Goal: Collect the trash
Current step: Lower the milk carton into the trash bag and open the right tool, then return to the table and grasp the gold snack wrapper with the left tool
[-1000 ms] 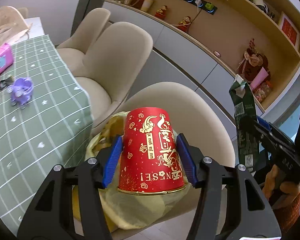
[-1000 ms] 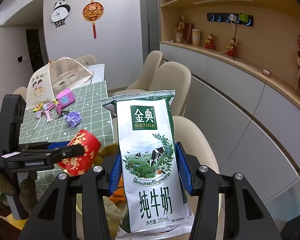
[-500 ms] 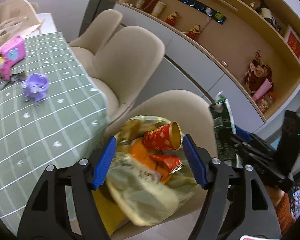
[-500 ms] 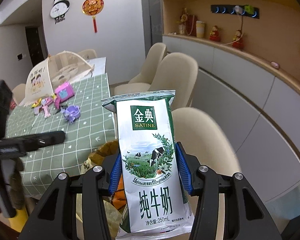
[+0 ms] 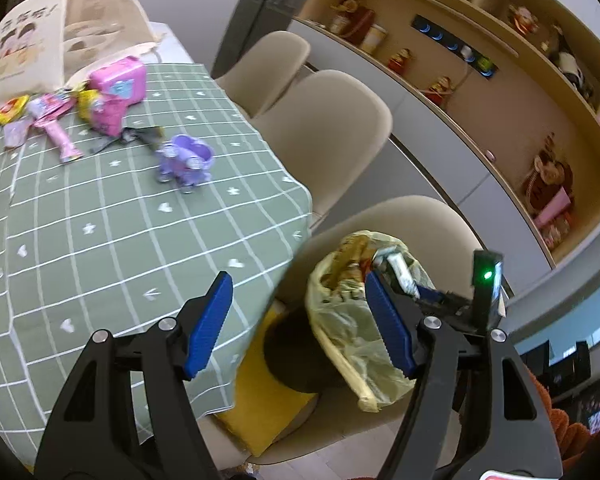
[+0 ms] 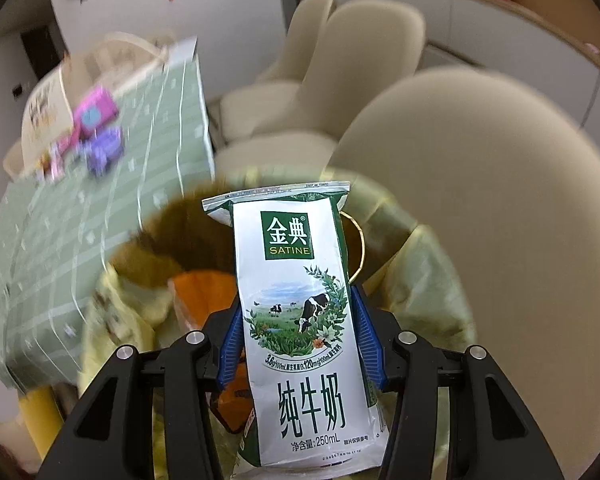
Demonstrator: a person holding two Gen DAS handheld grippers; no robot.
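Green checked tablecloth (image 5: 112, 216) adjoined beige chairs (image 5: 324, 136); a yellow trash bag (image 5: 352, 312) held wrappers. Left gripper (image 5: 300, 320) gaped wide; right gripper (image 6: 300, 340) clamped the milk carton (image 6: 300, 320).

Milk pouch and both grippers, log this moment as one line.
left gripper: open, empty, beside trash bag | right gripper: shut on milk pouch, over the bag's opening | bag on beige chair

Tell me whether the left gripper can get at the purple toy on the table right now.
Probably yes: the left gripper is open and empty, and the purple toy stands alone on the tablecloth, nothing between them.
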